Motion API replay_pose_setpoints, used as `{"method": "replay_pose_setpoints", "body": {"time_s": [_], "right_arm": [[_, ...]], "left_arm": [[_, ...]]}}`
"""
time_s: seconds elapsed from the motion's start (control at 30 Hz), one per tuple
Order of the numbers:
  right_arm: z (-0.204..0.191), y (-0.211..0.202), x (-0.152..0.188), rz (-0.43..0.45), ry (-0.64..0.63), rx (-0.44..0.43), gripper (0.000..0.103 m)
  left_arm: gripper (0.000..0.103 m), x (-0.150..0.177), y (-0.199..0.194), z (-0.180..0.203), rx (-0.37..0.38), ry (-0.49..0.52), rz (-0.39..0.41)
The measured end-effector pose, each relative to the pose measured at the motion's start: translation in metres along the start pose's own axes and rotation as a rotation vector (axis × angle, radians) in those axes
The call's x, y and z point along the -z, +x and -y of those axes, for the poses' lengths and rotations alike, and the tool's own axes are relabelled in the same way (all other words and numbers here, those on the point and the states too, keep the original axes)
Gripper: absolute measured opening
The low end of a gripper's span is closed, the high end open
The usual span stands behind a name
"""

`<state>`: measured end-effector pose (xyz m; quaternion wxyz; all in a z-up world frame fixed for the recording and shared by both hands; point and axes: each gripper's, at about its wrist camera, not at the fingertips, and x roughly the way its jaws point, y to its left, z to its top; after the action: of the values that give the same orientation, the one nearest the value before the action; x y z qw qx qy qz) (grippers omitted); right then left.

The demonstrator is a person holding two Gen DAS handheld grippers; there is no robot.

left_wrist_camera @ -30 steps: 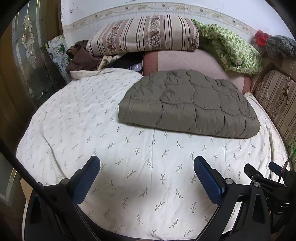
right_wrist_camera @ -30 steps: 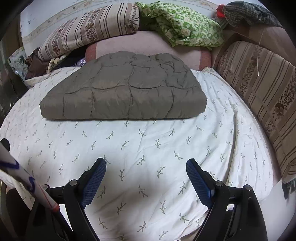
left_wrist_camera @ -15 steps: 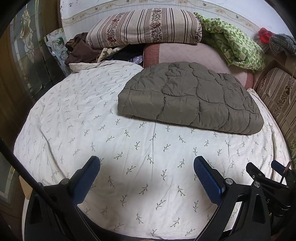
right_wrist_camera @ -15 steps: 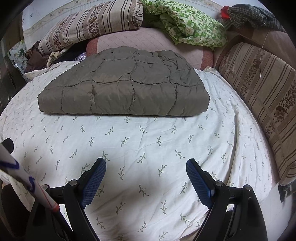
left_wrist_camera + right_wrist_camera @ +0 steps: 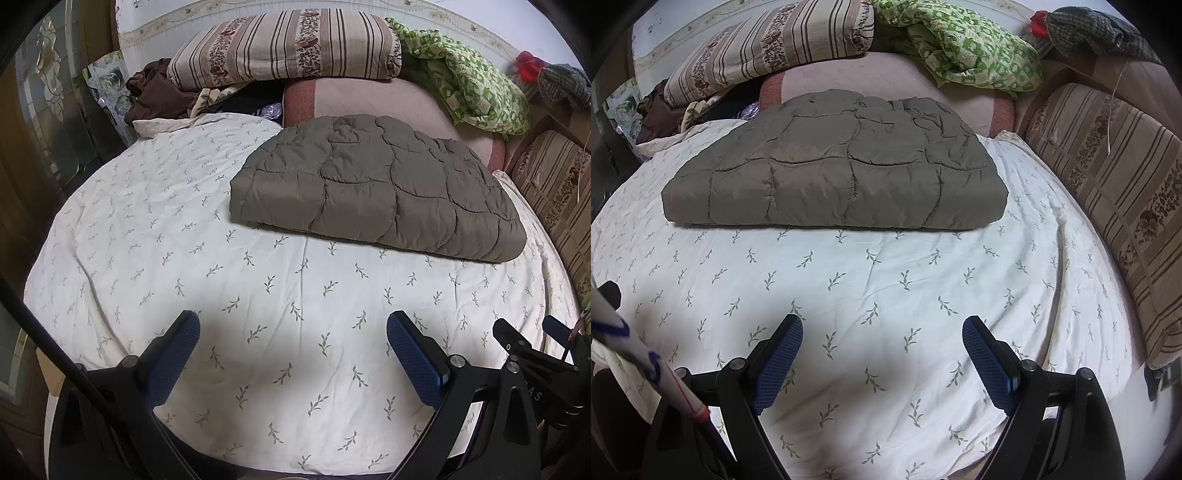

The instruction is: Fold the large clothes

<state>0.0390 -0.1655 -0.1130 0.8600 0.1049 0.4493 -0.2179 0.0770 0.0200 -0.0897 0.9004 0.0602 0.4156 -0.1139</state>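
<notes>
A grey-brown quilted padded garment (image 5: 373,184) lies folded into a thick flat rectangle on the far half of the bed; it also shows in the right wrist view (image 5: 838,173). My left gripper (image 5: 293,332) is open and empty, hovering above the white leaf-print sheet (image 5: 184,240) near the bed's front edge, well short of the garment. My right gripper (image 5: 882,339) is open and empty too, above the sheet (image 5: 886,280) in front of the garment's near edge. Part of the right gripper's frame (image 5: 535,358) shows at the right of the left wrist view.
A striped pillow (image 5: 284,44) and a green patterned blanket (image 5: 469,81) are piled on a pink bolster (image 5: 369,99) at the head. Brown clothes (image 5: 155,96) lie at the far left. A striped cushion (image 5: 1115,192) lines the right side. A wooden door (image 5: 37,129) stands left.
Both grippers have pulled back and tilted slightly; the folded garment sits a little lower and nearer in both views. Both stay open and empty.
</notes>
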Motion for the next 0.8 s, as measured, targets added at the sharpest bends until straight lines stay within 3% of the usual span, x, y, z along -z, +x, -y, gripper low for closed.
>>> {"method": "replay_pose_setpoints", "body": {"time_s": [0.8], "right_arm": [[-0.0012, -0.0059, 0.0013, 0.007, -0.016, 0.027, 0.091]], "left_arm": [[0.101, 0.0055, 0.0046, 0.0001, 0.024, 0.003, -0.036]]}}
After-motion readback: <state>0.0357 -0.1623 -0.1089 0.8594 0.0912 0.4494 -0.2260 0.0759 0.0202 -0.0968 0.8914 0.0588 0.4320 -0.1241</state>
